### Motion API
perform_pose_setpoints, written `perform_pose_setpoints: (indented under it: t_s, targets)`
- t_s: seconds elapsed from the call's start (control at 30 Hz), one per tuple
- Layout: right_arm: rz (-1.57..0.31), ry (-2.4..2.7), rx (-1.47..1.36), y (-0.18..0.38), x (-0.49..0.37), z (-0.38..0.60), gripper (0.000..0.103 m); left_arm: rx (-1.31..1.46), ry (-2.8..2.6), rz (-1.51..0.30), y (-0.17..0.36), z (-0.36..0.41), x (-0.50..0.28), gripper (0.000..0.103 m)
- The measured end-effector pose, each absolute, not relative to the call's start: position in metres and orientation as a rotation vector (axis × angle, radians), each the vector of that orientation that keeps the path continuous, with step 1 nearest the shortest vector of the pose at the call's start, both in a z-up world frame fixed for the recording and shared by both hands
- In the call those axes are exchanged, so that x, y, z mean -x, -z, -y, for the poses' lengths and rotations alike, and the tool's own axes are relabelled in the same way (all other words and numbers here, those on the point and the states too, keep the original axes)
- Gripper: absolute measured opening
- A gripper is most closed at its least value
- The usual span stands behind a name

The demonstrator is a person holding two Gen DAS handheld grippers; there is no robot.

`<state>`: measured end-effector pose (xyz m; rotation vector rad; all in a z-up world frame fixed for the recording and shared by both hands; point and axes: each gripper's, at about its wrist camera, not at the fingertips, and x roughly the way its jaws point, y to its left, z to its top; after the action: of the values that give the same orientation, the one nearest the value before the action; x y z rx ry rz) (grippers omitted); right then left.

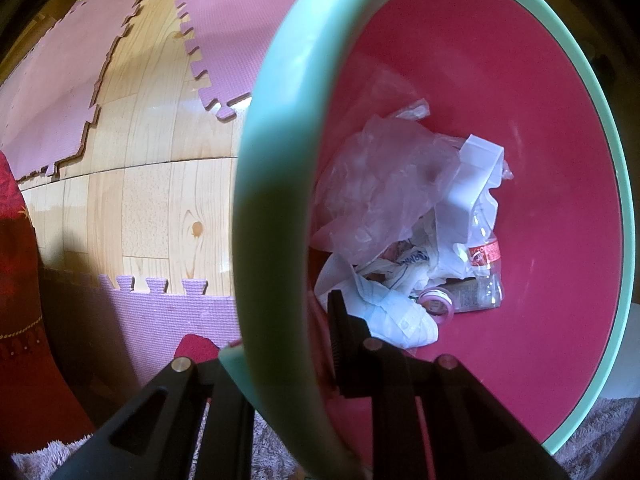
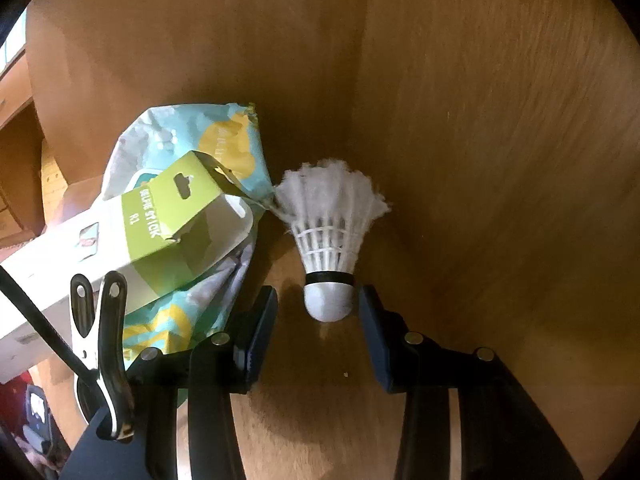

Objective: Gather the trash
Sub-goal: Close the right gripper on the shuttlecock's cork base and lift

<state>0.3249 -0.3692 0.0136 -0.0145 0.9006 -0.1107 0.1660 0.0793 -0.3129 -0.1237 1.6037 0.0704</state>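
Left wrist view: left gripper (image 1: 280, 364), fingers nipped shut on the mint-green rim of the pink bin (image 1: 540, 184), which hangs below them with plastic wrap (image 1: 376, 192), crumpled paper and a bottle (image 1: 486, 268) already inside. Right wrist view: right gripper (image 2: 318, 330), fingers partly spread and holding nothing; shuttlecock (image 2: 330, 240) directly ahead, cork between the fingertips untouched, long axis running away from the fingers toward the wooden corner, feathers far end; this hand is the nearer.
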Motion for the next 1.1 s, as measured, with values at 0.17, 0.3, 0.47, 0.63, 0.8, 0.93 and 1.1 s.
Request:
perform_pose_setpoints:
  t_s: [0.17,0.3,0.47,0.63,0.8,0.93,1.1]
  targets:
    - [-0.915,0.123,-0.001,-0.009,-0.332,0.372,0.042,0.122,-0.070,-1.603,0.313,-0.079,-0.166,0.015]
    - [-0.931,0.132,-0.017,-0.006,-0.336,0.376,0.042,0.123,-0.070,-1.604,0.313,-0.079,-0.166,0.015]
    - [-0.924,0.147,-0.029,-0.005,-0.329,0.384,0.027,0.122,-0.066,-1.602,0.312,-0.079,-0.165,0.015]
    - [-0.910,0.162,-0.050,-0.006,-0.313,0.390,0.026,0.123,-0.071,-1.603,0.312,-0.080,-0.164,0.015]
    - [-0.885,0.174,-0.073,-0.012,-0.284,0.400,0.026,0.123,-0.071,-1.604,0.312,-0.080,-0.166,0.015]
    - [-0.849,0.178,-0.086,-0.029,-0.244,0.403,0.026,0.123,-0.071,-1.604,0.312,-0.079,-0.166,0.015]
    - [-0.815,0.161,-0.099,-0.036,-0.212,0.399,0.026,0.124,-0.077,-1.605,0.312,-0.079,-0.167,0.015]
